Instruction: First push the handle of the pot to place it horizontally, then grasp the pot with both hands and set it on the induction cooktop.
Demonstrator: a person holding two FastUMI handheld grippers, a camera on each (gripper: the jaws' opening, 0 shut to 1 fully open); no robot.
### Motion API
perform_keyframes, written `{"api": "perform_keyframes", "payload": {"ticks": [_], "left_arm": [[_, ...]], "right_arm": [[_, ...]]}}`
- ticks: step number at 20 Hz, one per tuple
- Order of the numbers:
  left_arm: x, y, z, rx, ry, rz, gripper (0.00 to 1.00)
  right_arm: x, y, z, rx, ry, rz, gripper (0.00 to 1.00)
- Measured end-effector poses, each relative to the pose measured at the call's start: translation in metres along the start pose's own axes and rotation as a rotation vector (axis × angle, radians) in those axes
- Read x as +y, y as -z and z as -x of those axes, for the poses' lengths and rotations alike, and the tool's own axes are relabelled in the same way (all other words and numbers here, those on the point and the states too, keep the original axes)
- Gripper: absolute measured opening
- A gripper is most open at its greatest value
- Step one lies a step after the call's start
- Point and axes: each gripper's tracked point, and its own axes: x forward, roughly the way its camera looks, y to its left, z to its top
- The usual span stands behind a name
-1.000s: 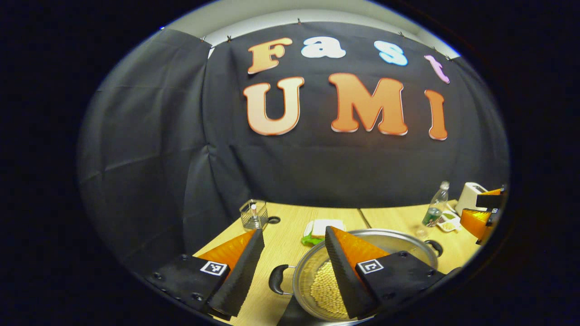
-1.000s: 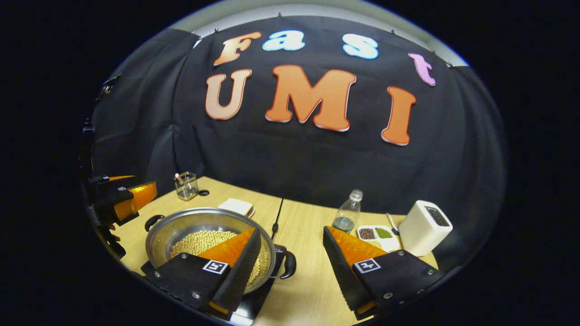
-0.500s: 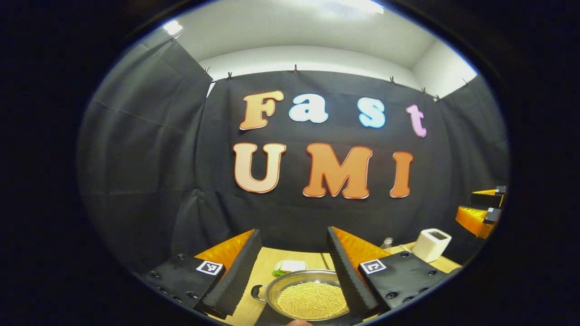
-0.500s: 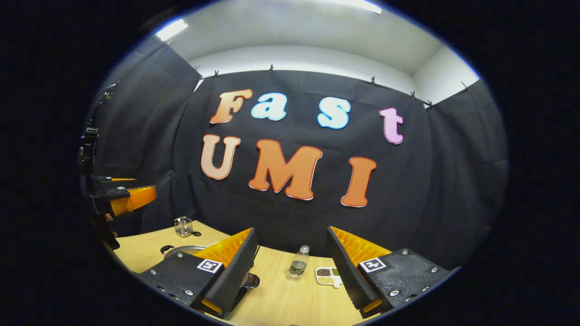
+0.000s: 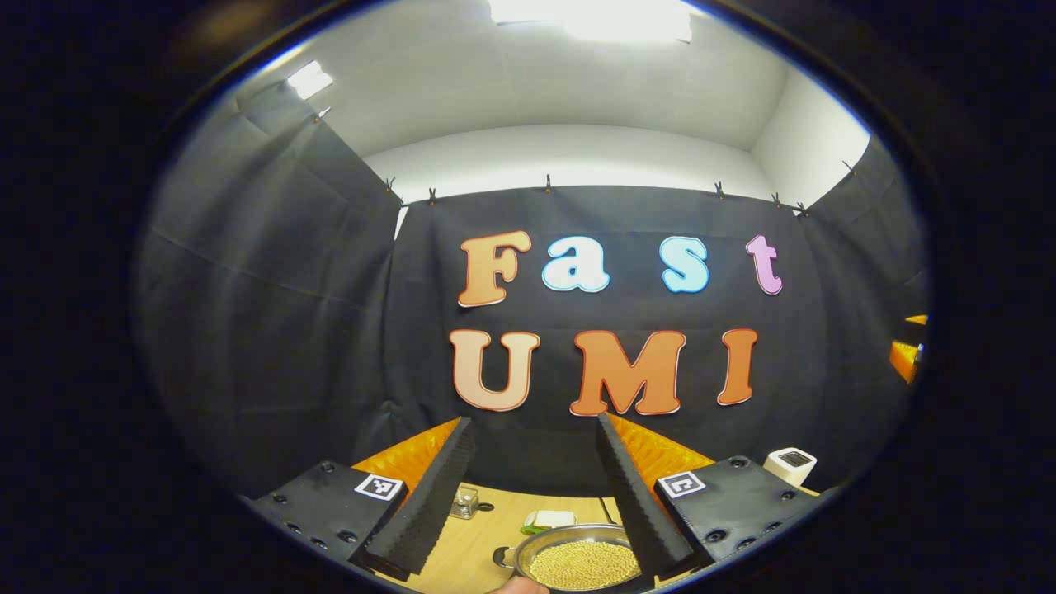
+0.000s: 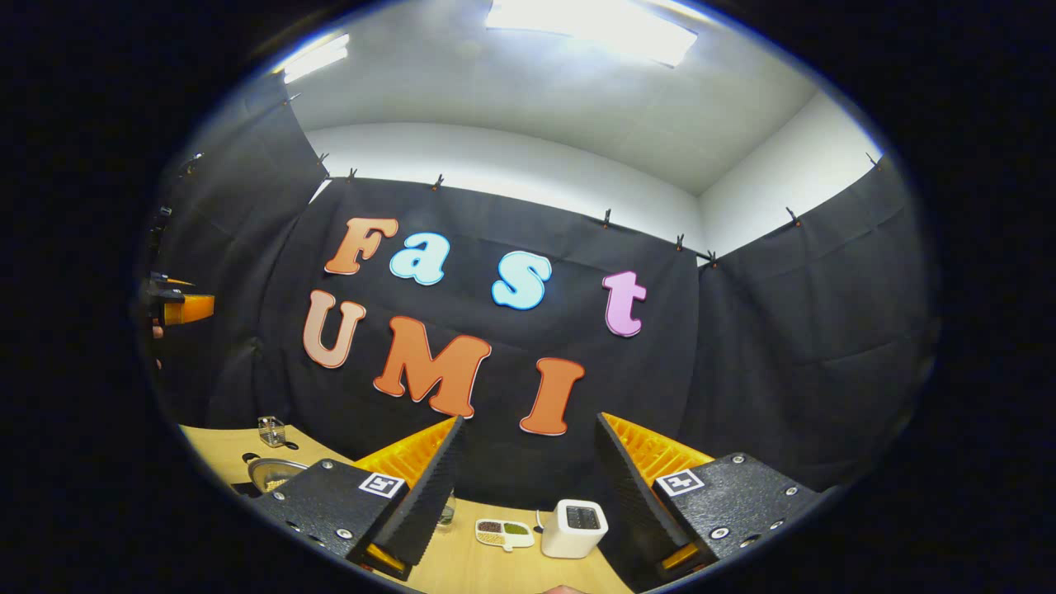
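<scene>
Two sets of tongs are what we hold, one in each hand, and both are raised well above the bench, tilted up toward the booth's black wall and the white ceiling. In the left gripper view, our left tongs (image 5: pixel 528 495) stand with their fingers wide apart and nothing between them. Low between those fingers we see the pot (image 5: pixel 577 561), a shallow metal pan with a layer of small yellowish beans across its bottom. A dark loop handle (image 5: pixel 502 557) sticks out at the pot's left side. We can make out a dark surface under the pot's edge, but the view cuts it off, so we cannot tell whether it is the induction cooktop. Behind the pot on the wooden bench (image 5: pixel 474 549) lie a small clear container (image 5: pixel 467 502) and a flat white and green item (image 5: pixel 551 520). A white box-shaped appliance (image 5: pixel 790 464) sits at the far right of the bench. At the right edge of that view, part of the other tongs shows, well apart from the pot.

In the right gripper view, our right tongs (image 6: pixel 528 495) are also spread apart and clamped on nothing. Between their fingers, farther off on the bench, we see the white appliance (image 6: pixel 574 528) and just beside it a small divided dish (image 6: pixel 505 532) of grains. The pot (image 6: pixel 272 472) shows at the far left, partly hidden behind the left finger. The left tongs (image 6: pixel 186 307) show high at the left edge.
</scene>
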Motion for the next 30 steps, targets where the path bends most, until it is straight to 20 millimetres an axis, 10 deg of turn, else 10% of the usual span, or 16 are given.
{"api": "perform_keyframes", "payload": {"ticks": [5, 13, 30], "left_arm": [[-0.025, -0.049, 0.015, -0.059, 0.052, 0.021, 0.99], [-0.024, -0.063, 0.003, -0.111, 0.049, 0.080, 0.98], [-0.012, -0.018, -0.041, -0.065, 0.026, 0.061, 0.96]], "right_arm": [[-0.019, -0.039, 0.009, -0.054, 0.017, -0.047, 0.95], [-0.002, -0.089, 0.016, -0.232, -0.008, 0.020, 0.92], [0.040, -0.040, -0.033, -0.103, -0.083, 0.018, 0.95]]}}
